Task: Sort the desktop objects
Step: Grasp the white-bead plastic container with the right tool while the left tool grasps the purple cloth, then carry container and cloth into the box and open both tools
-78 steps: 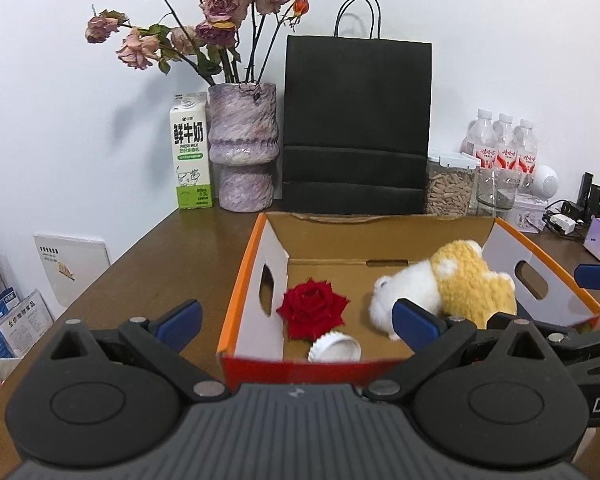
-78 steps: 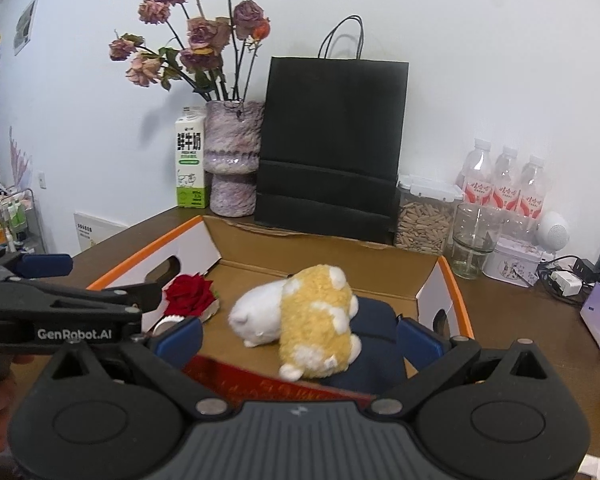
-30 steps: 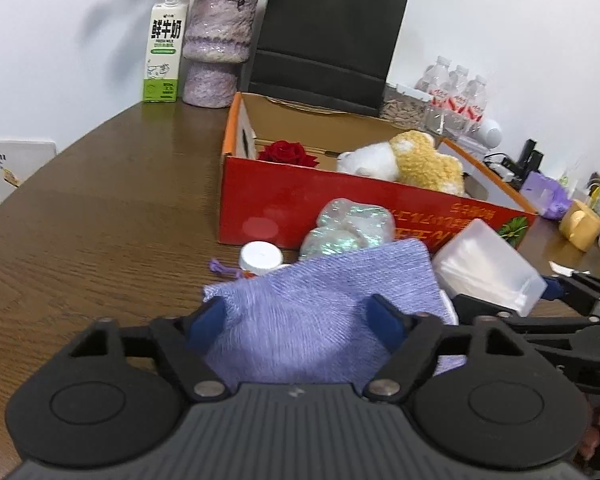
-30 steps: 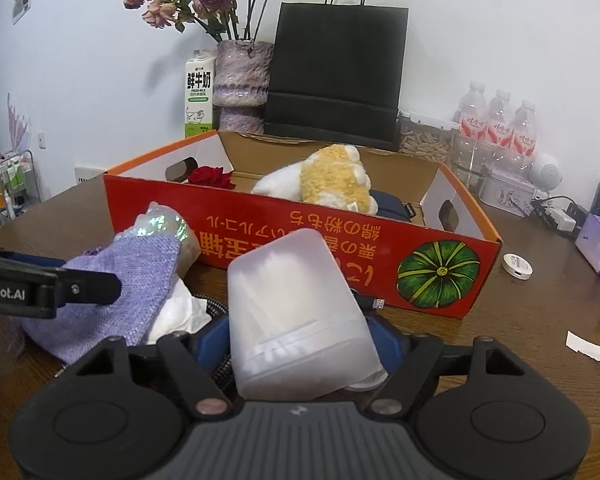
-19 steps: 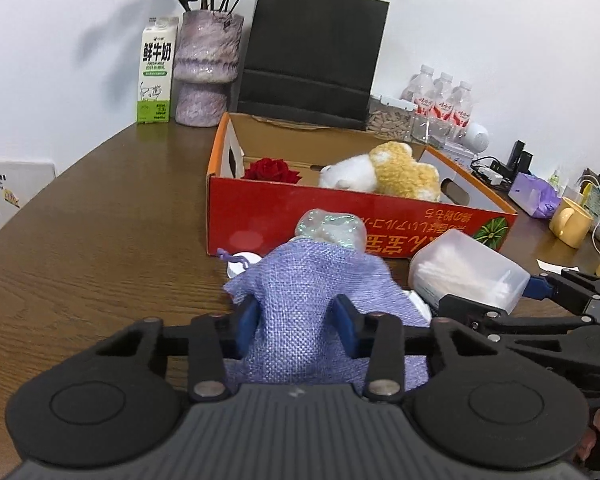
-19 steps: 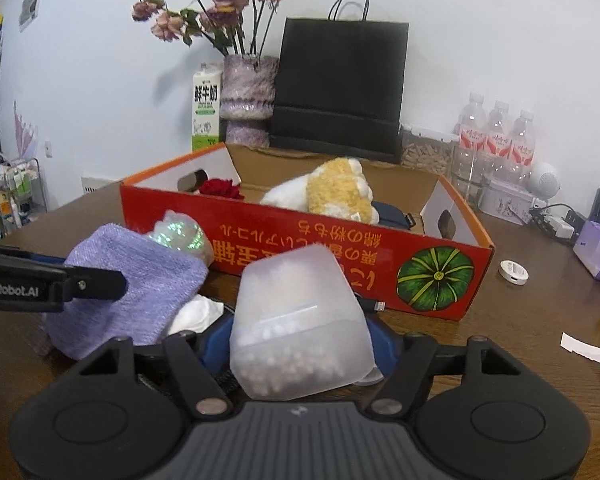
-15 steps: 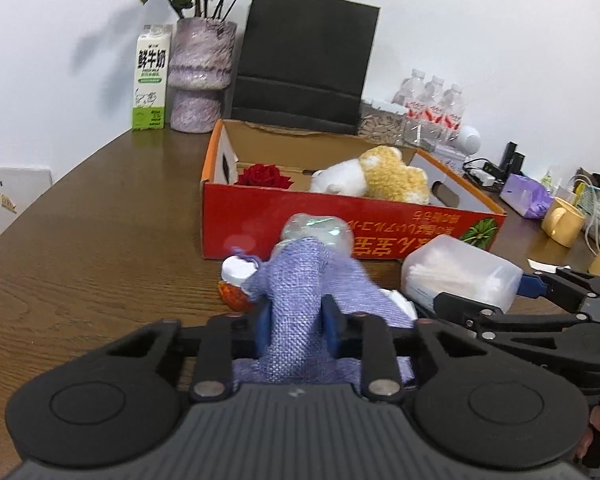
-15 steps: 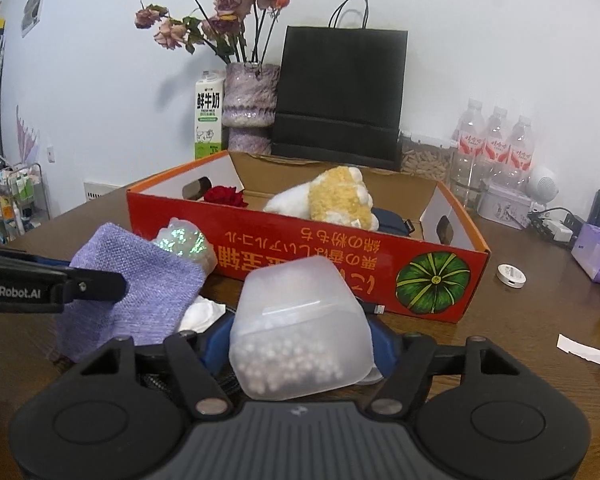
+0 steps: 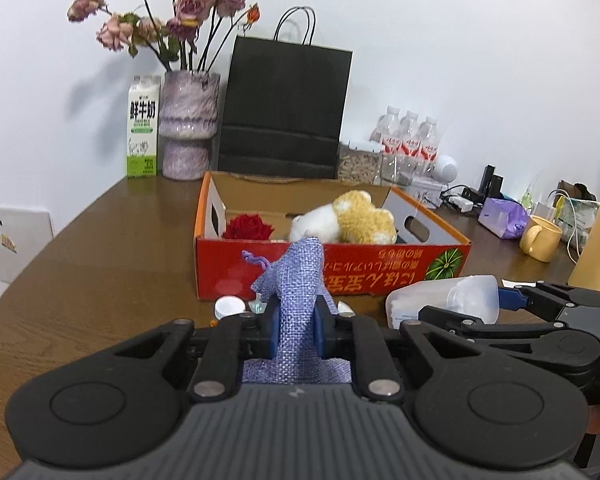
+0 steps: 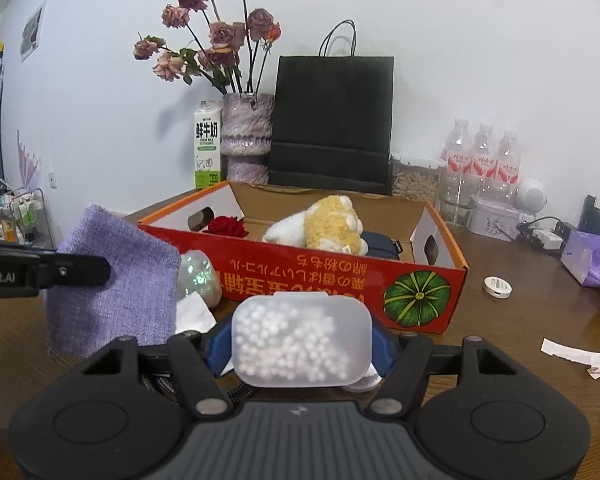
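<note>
Brown wooden table (image 9: pixel 100 248). Left gripper (image 9: pixel 294 330) angled slightly downward, jaws clamped on lilac woven cloth pouch (image 9: pixel 296 300). Right gripper (image 10: pixel 300 342) alongside, likewise tilted, jaws just narrowed, gripping frosted plastic box of white beads (image 10: pixel 300 340).

Box wall blocks the near path

The red box (image 10: pixel 300 276) stands across the counter (image 9: pixel 100 264) ahead; bare counter lies left, while a plush toy (image 10: pixel 324 228) and rose (image 10: pixel 228 226) fill its inside.

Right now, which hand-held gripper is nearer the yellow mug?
Right. The right hand-held gripper, holding a plastic box, sits just short of the mug; the left, pinching a purple pouch, is farther away.
</note>
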A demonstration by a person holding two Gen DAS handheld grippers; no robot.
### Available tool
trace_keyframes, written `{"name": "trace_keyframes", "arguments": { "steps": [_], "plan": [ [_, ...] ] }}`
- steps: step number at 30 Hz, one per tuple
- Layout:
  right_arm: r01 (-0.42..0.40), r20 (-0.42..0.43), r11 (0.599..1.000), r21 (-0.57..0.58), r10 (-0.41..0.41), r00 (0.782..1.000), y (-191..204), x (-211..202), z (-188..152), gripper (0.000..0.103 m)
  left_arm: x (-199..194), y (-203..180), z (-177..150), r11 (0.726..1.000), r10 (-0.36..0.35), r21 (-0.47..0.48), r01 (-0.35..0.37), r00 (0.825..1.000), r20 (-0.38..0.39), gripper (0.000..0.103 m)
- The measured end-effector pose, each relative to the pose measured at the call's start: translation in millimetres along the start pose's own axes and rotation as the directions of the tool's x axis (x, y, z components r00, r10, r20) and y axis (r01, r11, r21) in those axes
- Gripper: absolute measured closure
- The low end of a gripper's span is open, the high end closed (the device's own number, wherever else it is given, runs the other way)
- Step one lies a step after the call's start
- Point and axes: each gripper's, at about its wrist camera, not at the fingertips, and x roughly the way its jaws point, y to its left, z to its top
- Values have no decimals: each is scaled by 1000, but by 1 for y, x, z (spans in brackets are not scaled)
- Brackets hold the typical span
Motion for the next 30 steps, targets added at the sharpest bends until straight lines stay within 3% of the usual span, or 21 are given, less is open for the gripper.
{"name": "trace_keyframes", "arguments": {
  "steps": [12, 30],
  "plan": [
    [3, 48, 1000, -6, -2, 999, 7, -12, 17, 38, -10, -7, 17, 999, -14, 33, 12, 998, 60, 92],
    [35, 178, 999, -13, -32, 983, -10, -8, 86, 38, 12, -17, 79, 998, -34, 49, 26, 986, 162, 92]
  ]
}}
